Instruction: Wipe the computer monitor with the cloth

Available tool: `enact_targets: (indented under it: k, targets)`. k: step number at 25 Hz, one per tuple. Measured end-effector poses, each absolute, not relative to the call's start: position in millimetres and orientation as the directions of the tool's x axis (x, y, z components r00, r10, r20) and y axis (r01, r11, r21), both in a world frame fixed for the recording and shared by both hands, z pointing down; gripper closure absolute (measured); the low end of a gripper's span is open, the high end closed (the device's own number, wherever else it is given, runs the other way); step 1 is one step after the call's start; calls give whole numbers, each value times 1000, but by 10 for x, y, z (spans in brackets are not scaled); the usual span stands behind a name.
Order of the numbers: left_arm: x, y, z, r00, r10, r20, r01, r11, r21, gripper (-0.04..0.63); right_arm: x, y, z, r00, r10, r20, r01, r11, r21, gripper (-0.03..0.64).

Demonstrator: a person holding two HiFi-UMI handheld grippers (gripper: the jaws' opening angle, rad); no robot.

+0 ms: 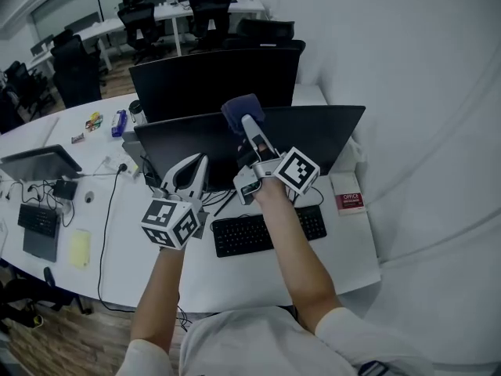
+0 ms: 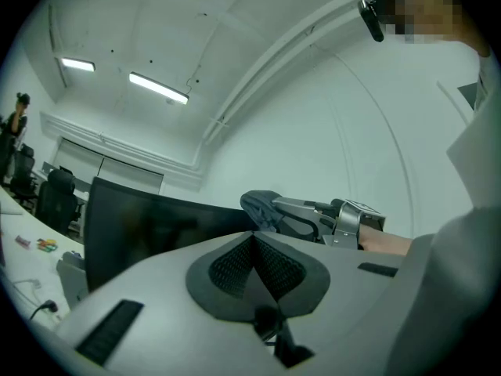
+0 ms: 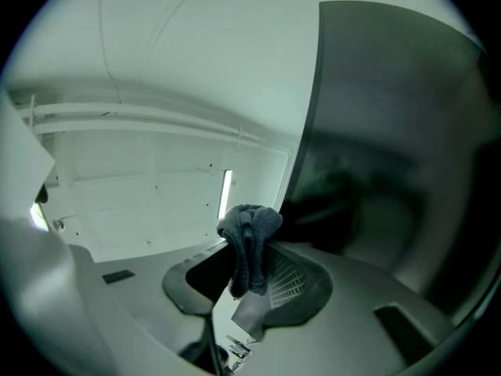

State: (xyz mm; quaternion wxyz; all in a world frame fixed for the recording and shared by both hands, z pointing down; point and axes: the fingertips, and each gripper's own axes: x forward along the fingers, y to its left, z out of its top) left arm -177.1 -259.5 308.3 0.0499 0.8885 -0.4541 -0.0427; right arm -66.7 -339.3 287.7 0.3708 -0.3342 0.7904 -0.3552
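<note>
Near the top edge of the monitor (image 1: 313,135), the right gripper (image 1: 252,131) pinches the cloth (image 1: 240,110). Wiping looks about to start and next needs contact. The left gripper (image 1: 190,172) is closed and empty.

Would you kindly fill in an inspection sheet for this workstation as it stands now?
Surface: white desk, busier on its left side.
Job's things: monitor upright; cloth near its top edge.
Clutter: keyboard, red booklet, yellow pad.
Grippers: right claw shut on cloth; left claw shut, empty.
Cables: black cable runs down the desk's left part.
Surroundings: second monitor behind; office chairs; white wall.
</note>
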Motion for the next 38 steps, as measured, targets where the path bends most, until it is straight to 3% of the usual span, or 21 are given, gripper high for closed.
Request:
enact_targets:
  k: [6, 19, 25, 32, 38]
  targets:
    - [-2350, -2528, 3107, 525, -851, -32, -841, -524, 131, 589, -1498, -3290, 2777, -576, -709, -407, -197, 604, -772, 499]
    - [-3387, -2355, 3151, 403, -915, -33, -905, -403, 139, 589, -2802, -3164, 2839, -686, -637, -352, -170, 611, -773, 499]
    - [-3709, -2237, 3196, 355, -934, -43, -920, -357, 160, 589, -3165, -3139, 2843, -716, -633, -294, -319, 672, -668, 499]
    - [-3946, -2166, 3305, 324, -945, -36, -928, -325, 180, 589, -3422, -3063, 2918, -723, -670, -169, -604, 732, -315, 499]
    - [-3984, -2156, 3412, 320, -947, -19, -928, -318, 194, 589, -3512, -3037, 3208, -704, -706, -76, -688, 705, -173, 499]
